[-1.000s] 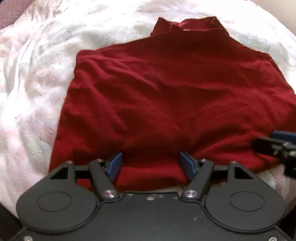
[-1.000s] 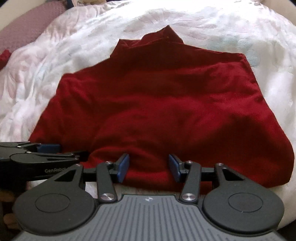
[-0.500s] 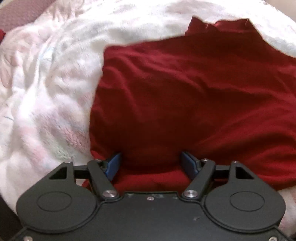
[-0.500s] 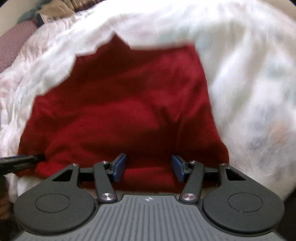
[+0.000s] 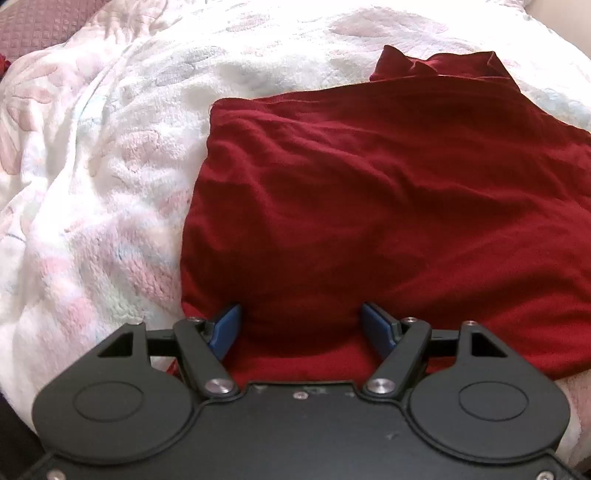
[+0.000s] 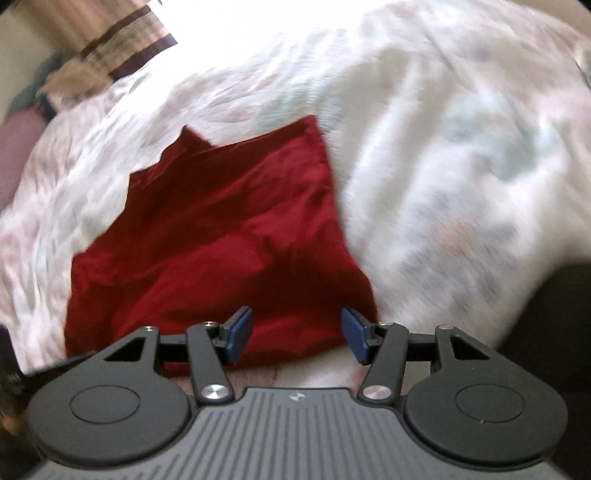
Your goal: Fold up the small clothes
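Note:
A dark red garment lies spread on a white fluffy blanket, its collar at the far end. My left gripper is open over the garment's near left corner, with the cloth between the blue pads. My right gripper is open at the near right corner of the garment, its blue pads astride the hem. That view is blurred by motion. Neither gripper holds the cloth.
The blanket covers a bed. A maroon quilted cushion lies at the far left. A striped curtain hangs at the back. A dark shape sits at the right edge.
Both grippers moved apart along the near hem: the left one to the left corner, the right one to the right corner. The right view swung and blurred. Both stayed open.

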